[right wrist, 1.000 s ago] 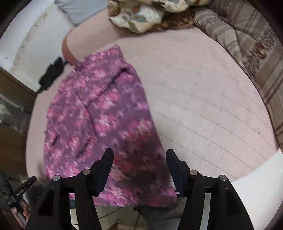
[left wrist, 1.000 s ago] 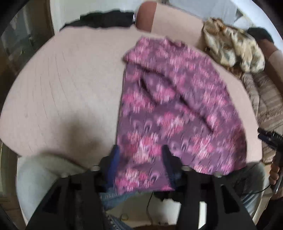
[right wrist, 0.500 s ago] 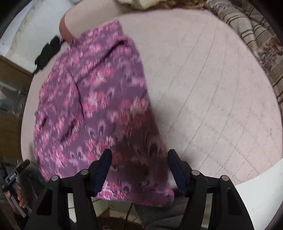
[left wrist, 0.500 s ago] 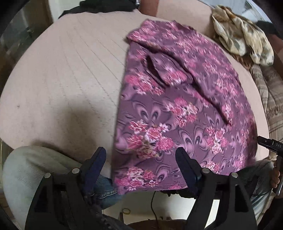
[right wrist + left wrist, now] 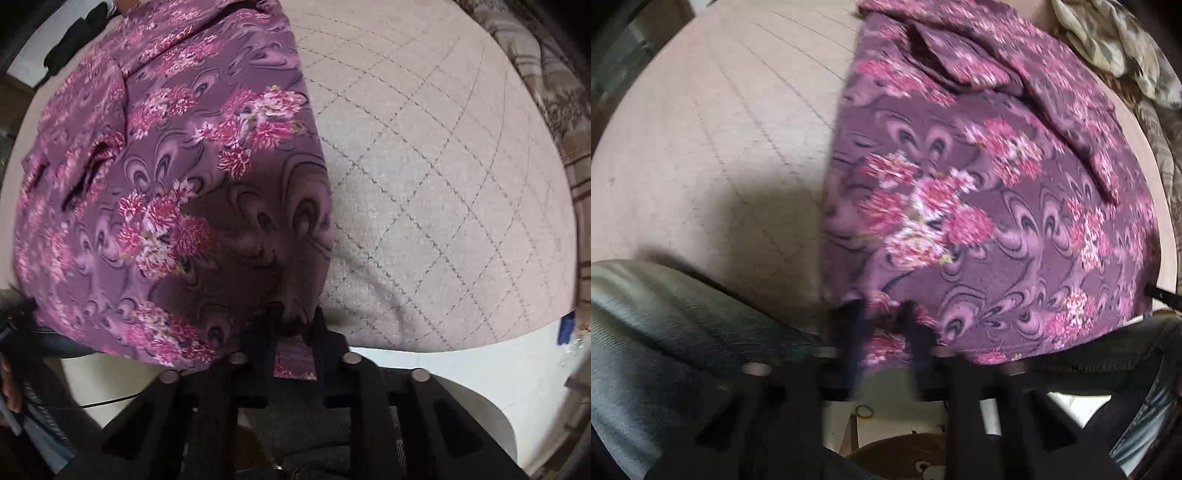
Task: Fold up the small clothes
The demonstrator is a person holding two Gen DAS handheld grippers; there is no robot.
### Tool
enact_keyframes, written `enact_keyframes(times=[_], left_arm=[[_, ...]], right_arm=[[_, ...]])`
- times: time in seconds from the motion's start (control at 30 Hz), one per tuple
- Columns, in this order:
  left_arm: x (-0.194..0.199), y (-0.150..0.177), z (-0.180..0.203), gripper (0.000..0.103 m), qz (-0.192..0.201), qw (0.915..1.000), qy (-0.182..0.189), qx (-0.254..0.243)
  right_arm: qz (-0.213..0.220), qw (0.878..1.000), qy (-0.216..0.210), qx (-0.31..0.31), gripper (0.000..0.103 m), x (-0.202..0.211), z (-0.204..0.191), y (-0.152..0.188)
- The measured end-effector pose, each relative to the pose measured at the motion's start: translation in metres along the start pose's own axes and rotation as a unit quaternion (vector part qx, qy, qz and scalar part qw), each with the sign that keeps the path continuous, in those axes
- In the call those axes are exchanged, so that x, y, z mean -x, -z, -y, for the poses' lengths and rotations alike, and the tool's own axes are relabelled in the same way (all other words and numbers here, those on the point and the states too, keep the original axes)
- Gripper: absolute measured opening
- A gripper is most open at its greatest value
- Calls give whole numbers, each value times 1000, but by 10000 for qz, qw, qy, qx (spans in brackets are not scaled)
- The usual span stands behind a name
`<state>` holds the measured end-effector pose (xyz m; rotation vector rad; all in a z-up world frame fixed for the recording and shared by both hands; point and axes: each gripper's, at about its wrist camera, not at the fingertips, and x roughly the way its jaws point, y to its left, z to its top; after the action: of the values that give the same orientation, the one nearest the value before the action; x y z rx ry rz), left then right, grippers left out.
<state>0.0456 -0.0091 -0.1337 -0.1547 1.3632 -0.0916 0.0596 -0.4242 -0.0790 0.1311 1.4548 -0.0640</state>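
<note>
Purple floral garment [image 5: 979,206]: spread flat on quilted bed [image 5: 713,122], centre to right of left view. Left hand-held gripper [image 5: 882,314]: clamped on near hem, lower centre, jaws just closed. Right hand-held gripper [image 5: 291,317]: likewise pinching the opposite hem corner. Advice: lift both corners evenly, hem taut, fold towards upper frame.

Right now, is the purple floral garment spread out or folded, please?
Spread: the purple floral garment lies flat on the quilted pink pad, one flap turned over.
</note>
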Motion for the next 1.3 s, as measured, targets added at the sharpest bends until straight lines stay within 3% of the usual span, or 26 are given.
enact_keyframes(times=[0.13,0.23,0.37,0.57,0.7,0.77,0.8,0.97,1.07,1.13,1.2,1.23,1.3], left_arm=[[36,8,-21,2,462,9957,738,319],[71,13,-44,2,829,9851,1383,589],[102,6,-70,2,1070,9694,2044,840],[114,-28,-88,2,1107,9551,2512,1111],[123,-65,-99,2,1174,9383,2932,1409],[123,-85,-102,2,1208,9373,2929,1454],[123,-94,-100,2,1172,9425,2805,1387],[120,-90,-82,2,983,9602,2494,780],[102,-63,-70,3,624,9740,2150,337],[81,-44,-59,3,381,9888,1440,-14],[59,-32,-50,9,-25,9957,874,-309],[55,-30,-48,9,-113,9958,841,-349],[60,-32,-48,15,-34,9953,901,-348]], right_arm=[[559,9973,-437,-164,4,25,7,11],[1135,9876,-1036,-315,4,54,17,28],[1988,9549,-2134,-559,4,92,39,47],[2450,9153,-3060,-928,4,124,53,32],[2620,8884,-3584,-1164,4,138,53,2],[2683,8785,-3756,-1233,4,146,57,-10],[2709,8766,-3785,-1217,4,150,57,-19],[2501,9038,-3365,-858,4,151,53,-33],[2110,9352,-2741,-765,6,129,59,-14],[1647,9537,-2409,-726,9,105,61,-6],[1200,9739,-1784,-733,9,83,61,1],[1152,9775,-1588,-771,15,79,62,2],[1316,9736,-1621,-928,37,85,67,2]])
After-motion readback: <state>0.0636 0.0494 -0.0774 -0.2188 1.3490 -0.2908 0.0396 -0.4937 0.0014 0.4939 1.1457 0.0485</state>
